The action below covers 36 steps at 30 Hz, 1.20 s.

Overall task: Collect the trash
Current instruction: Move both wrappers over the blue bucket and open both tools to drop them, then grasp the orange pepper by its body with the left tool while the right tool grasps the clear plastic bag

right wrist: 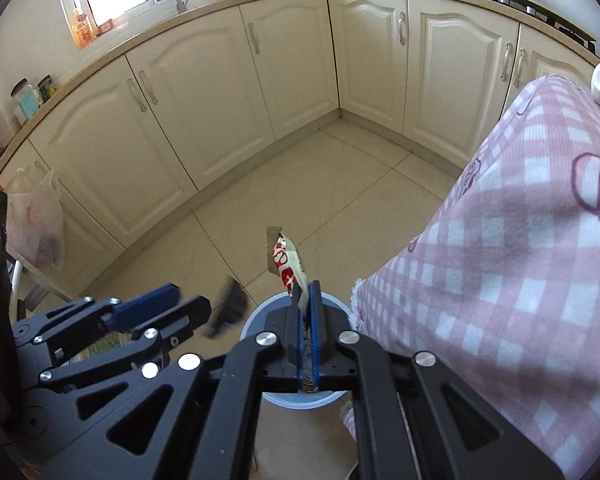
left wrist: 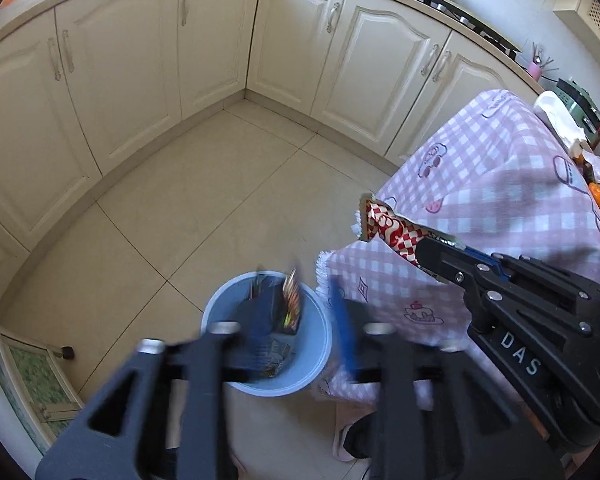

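Two wrappers are at the bin right now. The left hand-held gripper hangs over the pale blue bin on the tiled floor with its jaws apart and nothing pressed between them; a small dark wrapper shows blurred just off its fingertips in the right wrist view, seemingly dropping toward the bin, and a striped orange piece shows at the same spot in the left wrist view. The right hand-held gripper is clamped tight on a red-and-white checked wrapper, which sticks up past the fingertips directly above the bin's rim.

Inside the bin lie dark foil packets, so some trash looks collected already. By my reading, the left piece is as good as binned and the red wrapper remains to be let go. The worktop under the pink checked cloth carries more items at its far edge, too small to tell whether any are trash.
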Available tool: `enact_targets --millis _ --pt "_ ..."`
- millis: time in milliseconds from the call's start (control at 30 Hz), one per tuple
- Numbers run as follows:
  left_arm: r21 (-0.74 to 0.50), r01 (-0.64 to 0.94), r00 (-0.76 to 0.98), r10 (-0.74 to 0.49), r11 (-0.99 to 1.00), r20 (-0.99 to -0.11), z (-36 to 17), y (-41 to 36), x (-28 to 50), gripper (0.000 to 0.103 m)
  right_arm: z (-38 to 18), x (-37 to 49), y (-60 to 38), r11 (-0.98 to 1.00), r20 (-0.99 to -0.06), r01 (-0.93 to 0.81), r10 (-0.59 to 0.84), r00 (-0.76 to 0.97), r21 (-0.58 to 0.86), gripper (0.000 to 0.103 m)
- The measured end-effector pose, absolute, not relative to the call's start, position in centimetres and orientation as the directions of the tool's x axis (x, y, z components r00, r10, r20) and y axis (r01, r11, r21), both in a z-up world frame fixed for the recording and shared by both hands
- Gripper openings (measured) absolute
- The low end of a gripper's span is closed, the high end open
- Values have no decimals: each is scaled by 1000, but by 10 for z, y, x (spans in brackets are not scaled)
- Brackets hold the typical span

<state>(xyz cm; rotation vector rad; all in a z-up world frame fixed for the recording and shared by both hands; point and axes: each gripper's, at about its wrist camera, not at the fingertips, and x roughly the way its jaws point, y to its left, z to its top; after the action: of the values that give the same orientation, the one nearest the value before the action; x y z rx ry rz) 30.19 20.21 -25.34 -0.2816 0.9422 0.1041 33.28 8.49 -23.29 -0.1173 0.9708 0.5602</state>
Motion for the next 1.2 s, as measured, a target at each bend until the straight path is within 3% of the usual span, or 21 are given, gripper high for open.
enact_targets --millis 33,867,933,1000,1200 --pt "-182 -215 588 -21 959 -809 -254 203 301 48 -235 335 85 853 -809 -499 397 433 151 4" --pt "-197 -275 584 1 941 -812 -248 227 287 48 -237 343 112 829 -811 -530 429 397 179 4" --pt "-202 -279 588 1 939 -809 -246 229 286 48 -237 346 116 821 -809 -536 444 385 196 7" --pt "-197 -284 588 9 938 -809 -243 230 285 48 -235 348 119 824 -808 -532 442 390 194 20" --pt "-197 -279 604 13 940 -797 -231 226 281 48 -222 345 111 830 -800 -529 436 413 179 22"
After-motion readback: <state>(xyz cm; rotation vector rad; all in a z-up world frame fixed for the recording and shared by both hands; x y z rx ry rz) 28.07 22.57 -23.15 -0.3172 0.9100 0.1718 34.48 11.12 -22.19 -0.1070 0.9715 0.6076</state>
